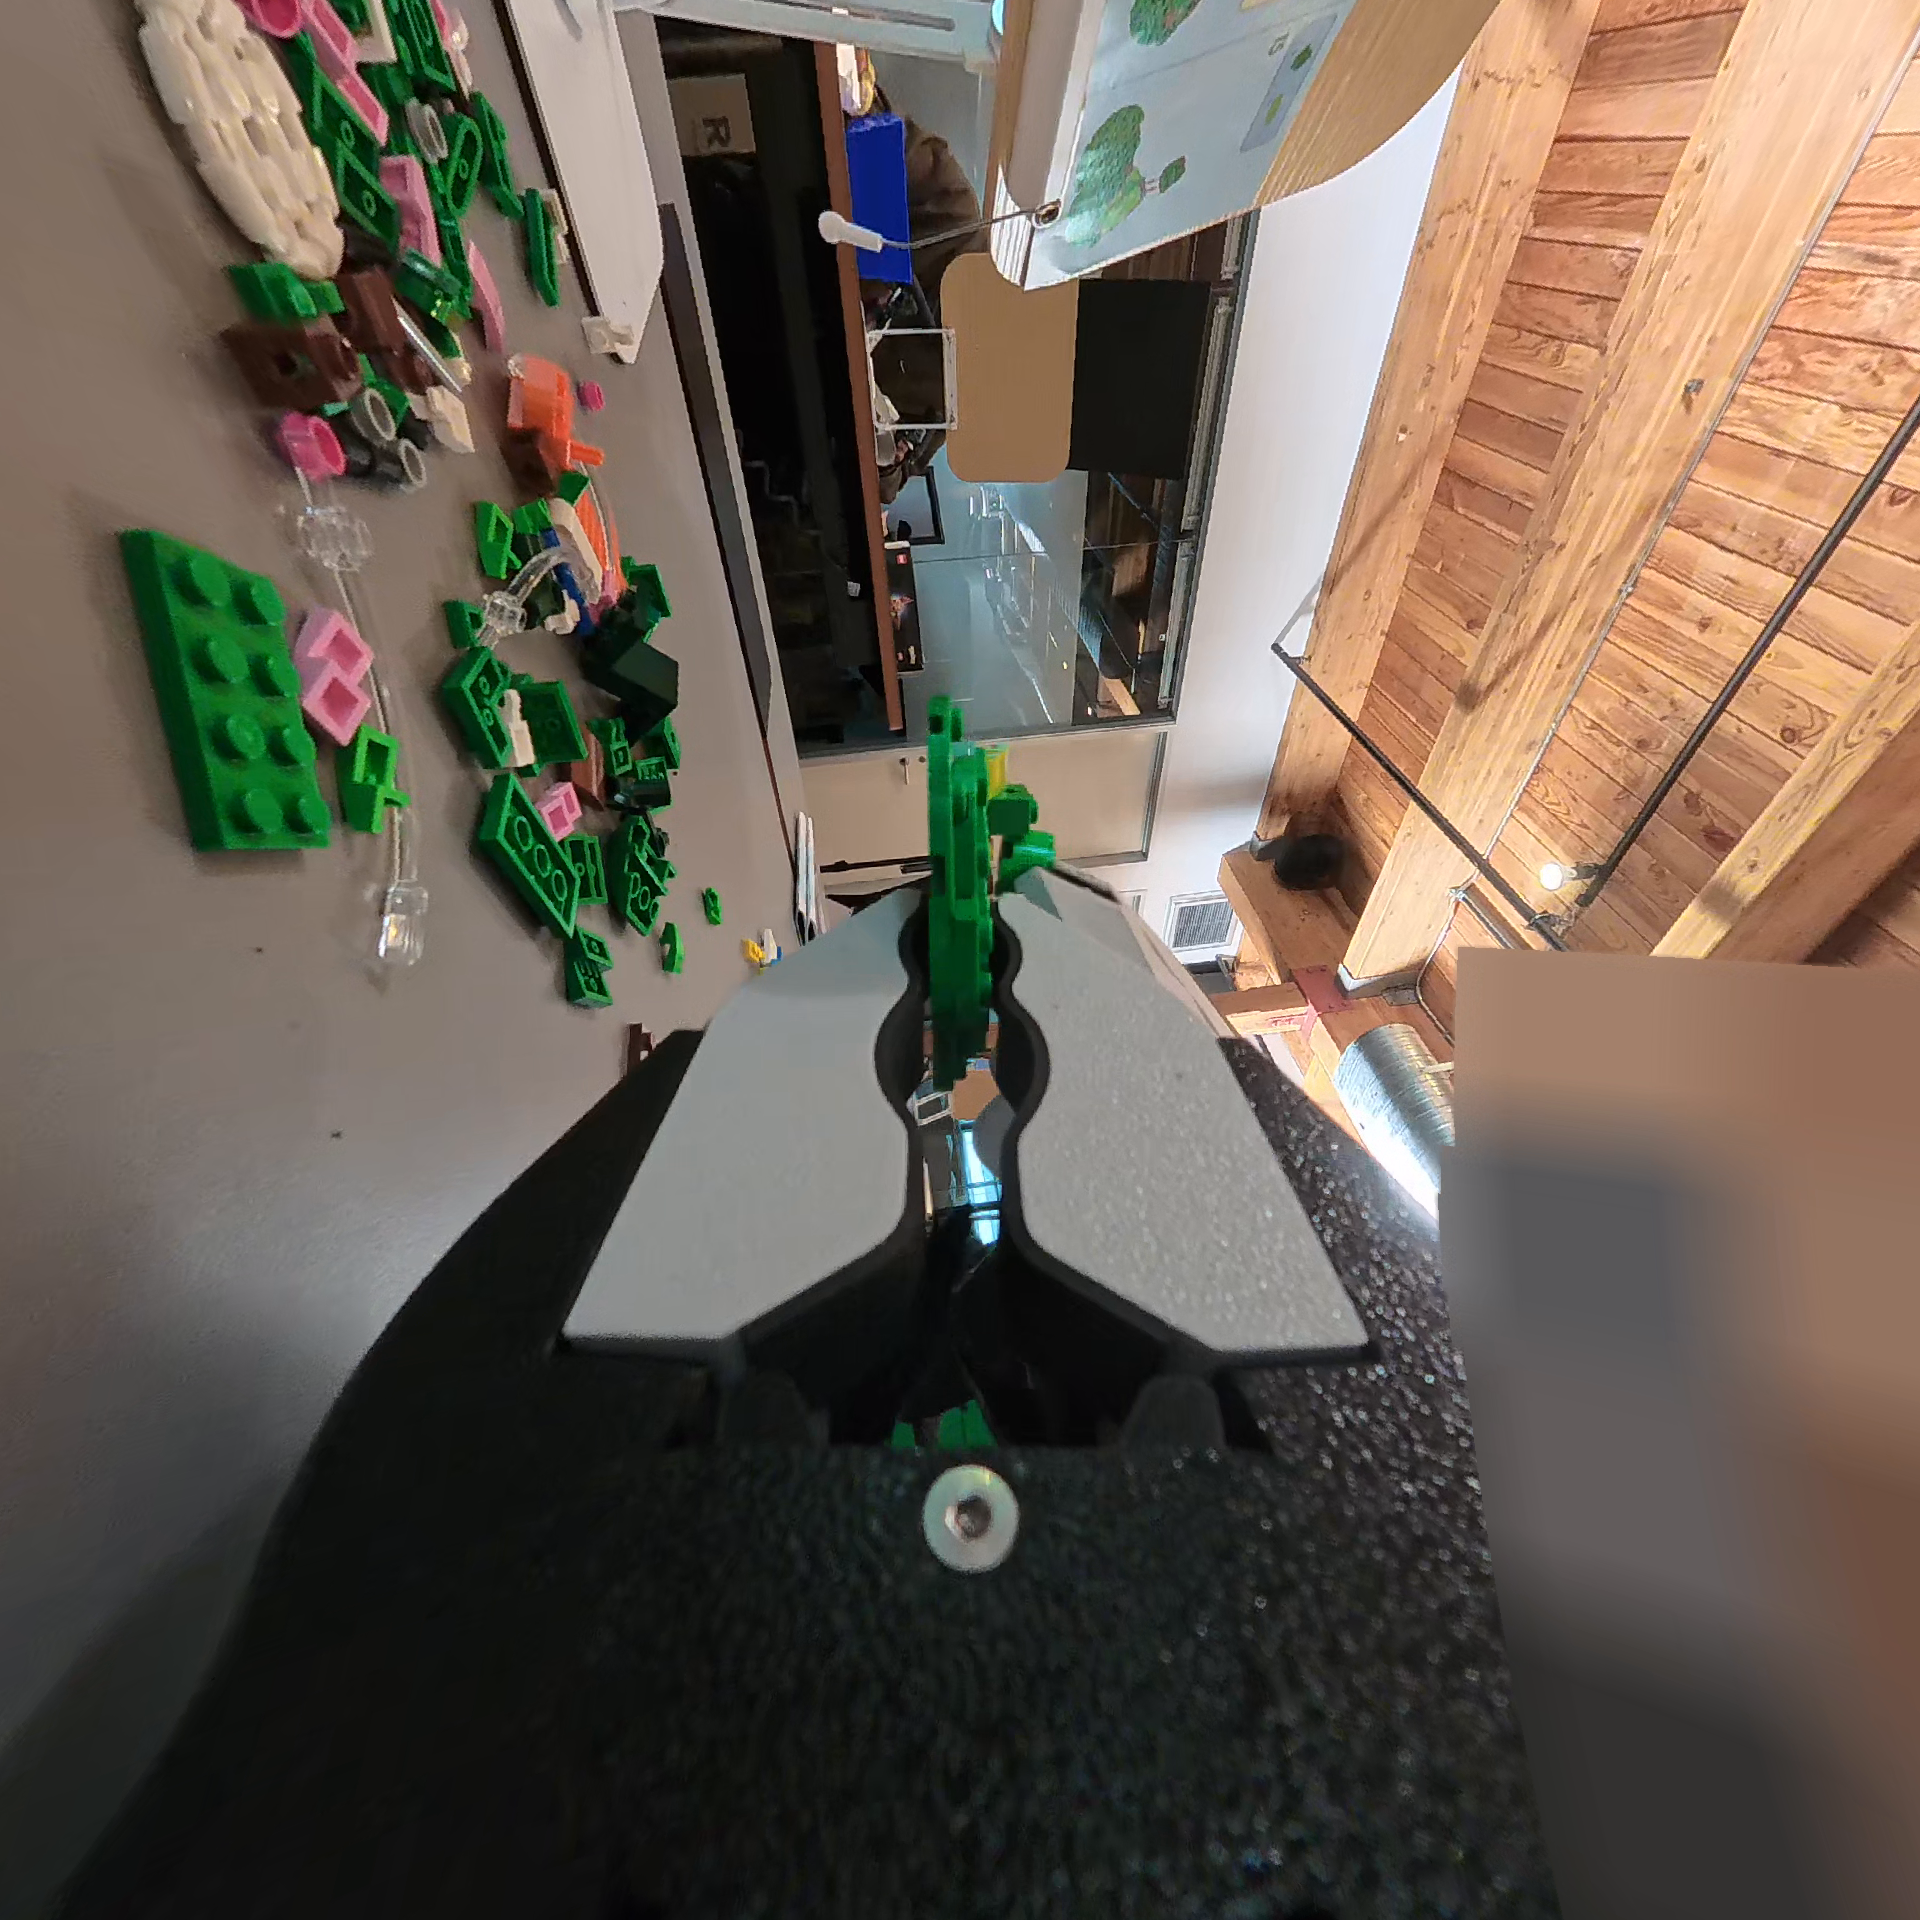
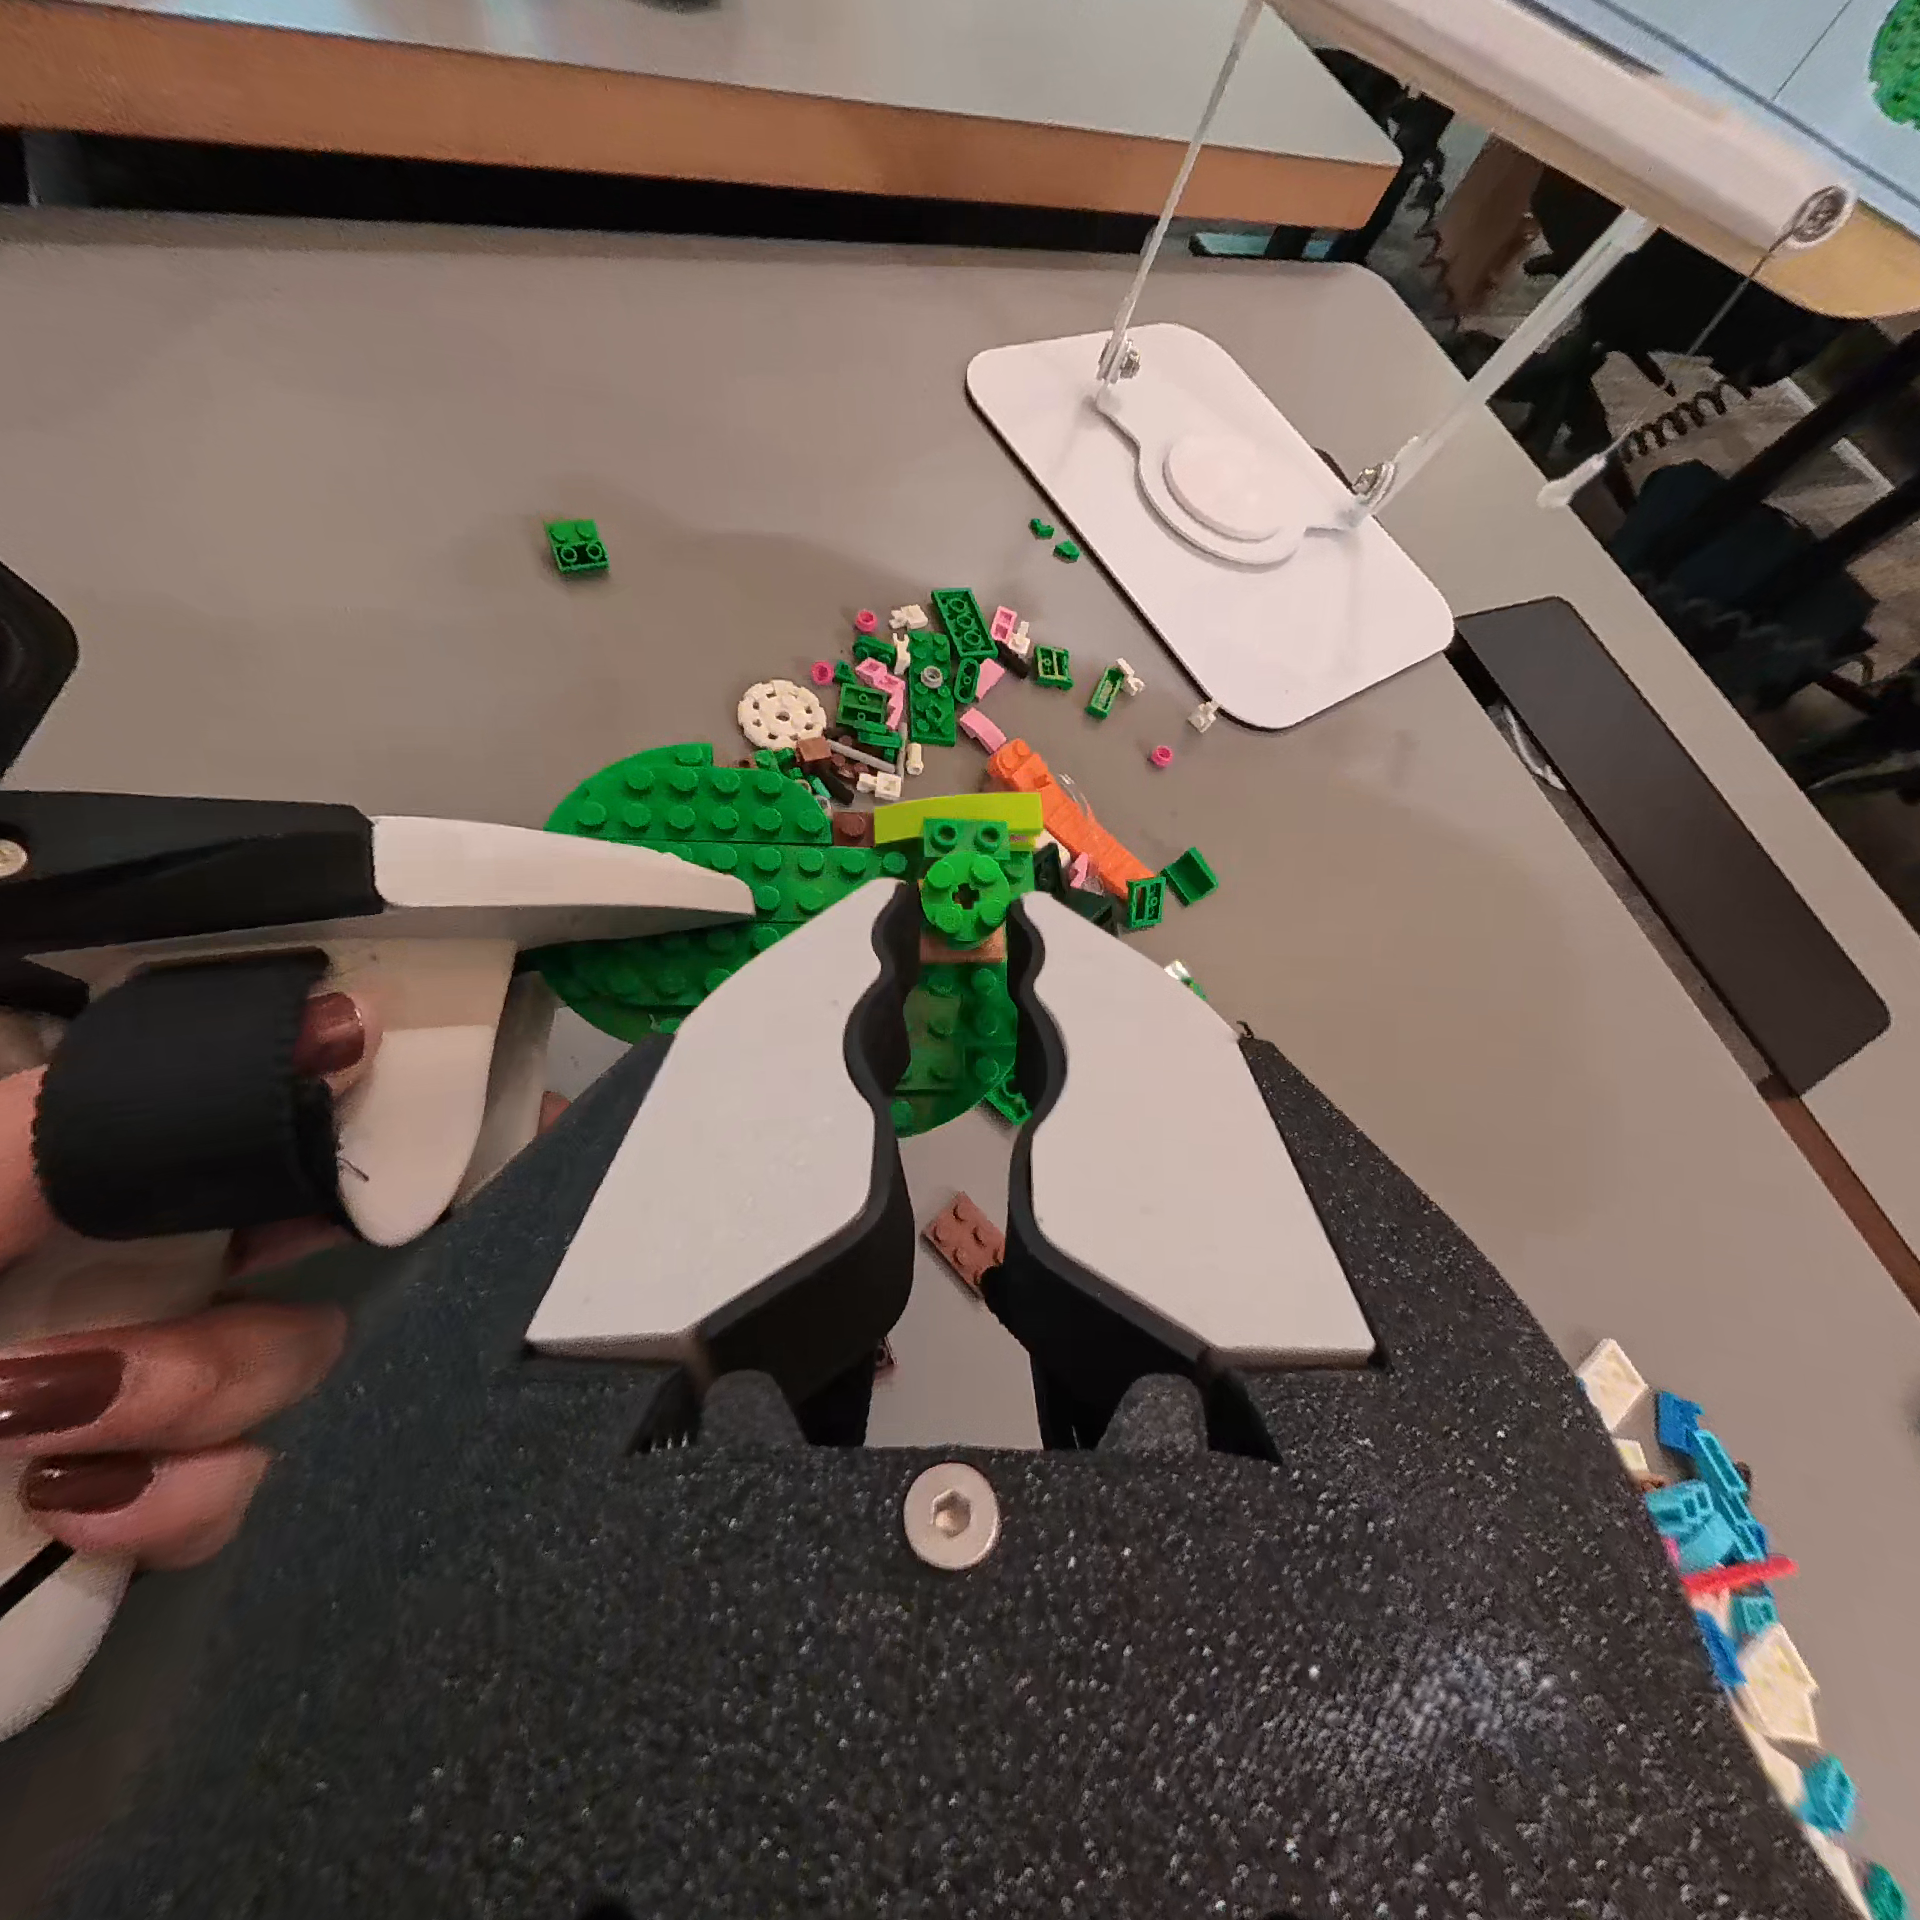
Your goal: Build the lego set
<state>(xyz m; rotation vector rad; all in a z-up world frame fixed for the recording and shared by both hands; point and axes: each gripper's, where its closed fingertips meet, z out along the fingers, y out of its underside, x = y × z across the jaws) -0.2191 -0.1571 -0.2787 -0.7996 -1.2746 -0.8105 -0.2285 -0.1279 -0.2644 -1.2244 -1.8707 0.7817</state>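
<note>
My left gripper [image 1: 961,914] is turned on its side and shut on a large round green plate [image 1: 956,935], seen edge-on between its fingers. In the right wrist view the same plate [image 2: 675,810] is held above the table, with the left gripper [image 2: 717,896] clamped on it from the left. My right gripper [image 2: 961,904] is closed around a small stack, a round green piece [image 2: 963,899] over a brown piece, at the plate's right edge. A lime curved piece [image 2: 956,816] sits just behind it. The small stack shows beside the plate in the left wrist view [image 1: 1023,826].
Loose green, pink, white and orange bricks lie in a pile [image 2: 925,675] on the grey table [image 2: 312,468]. There is a green plate [image 1: 223,691], a brown plate [image 2: 966,1236], a green brick [image 2: 575,545], and blue and white pieces [image 2: 1714,1538]. A white stand base [image 2: 1216,520] holds the instruction booklet [image 1: 1174,125]. The grippers are tip to tip, or close to it. Both grippers' tips are roughly 20 cm from the green brick [image 2: 575,545].
</note>
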